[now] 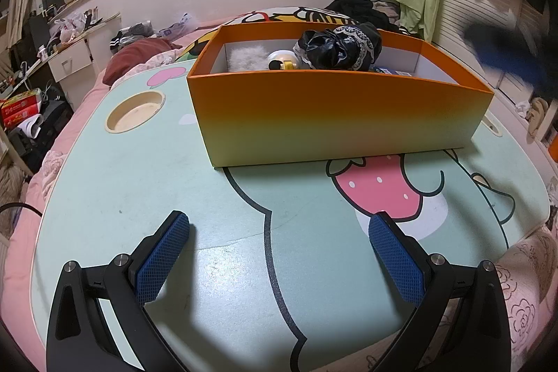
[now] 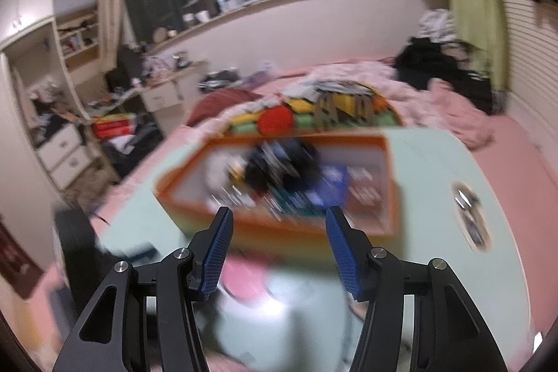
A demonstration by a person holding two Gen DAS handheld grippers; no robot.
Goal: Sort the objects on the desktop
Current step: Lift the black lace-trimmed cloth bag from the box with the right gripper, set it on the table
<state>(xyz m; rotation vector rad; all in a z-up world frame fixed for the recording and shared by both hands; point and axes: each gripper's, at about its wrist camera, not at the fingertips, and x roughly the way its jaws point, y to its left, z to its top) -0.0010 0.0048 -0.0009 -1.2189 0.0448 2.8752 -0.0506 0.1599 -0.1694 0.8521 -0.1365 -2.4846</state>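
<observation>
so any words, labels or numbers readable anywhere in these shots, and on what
None can be read.
Red package on the floor at left: pale print, too small to read.
Blue item inside the orange box: label mostly hidden, unreadable.
Right wrist view: motion-blurred, so the print on the box contents is unreadable.

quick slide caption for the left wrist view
Open left gripper hovers empty over the table, facing the filled orange box.

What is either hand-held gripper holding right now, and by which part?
Nothing. The left hand-held gripper is wide open over the table, and the right hand-held gripper is open and empty.
</observation>
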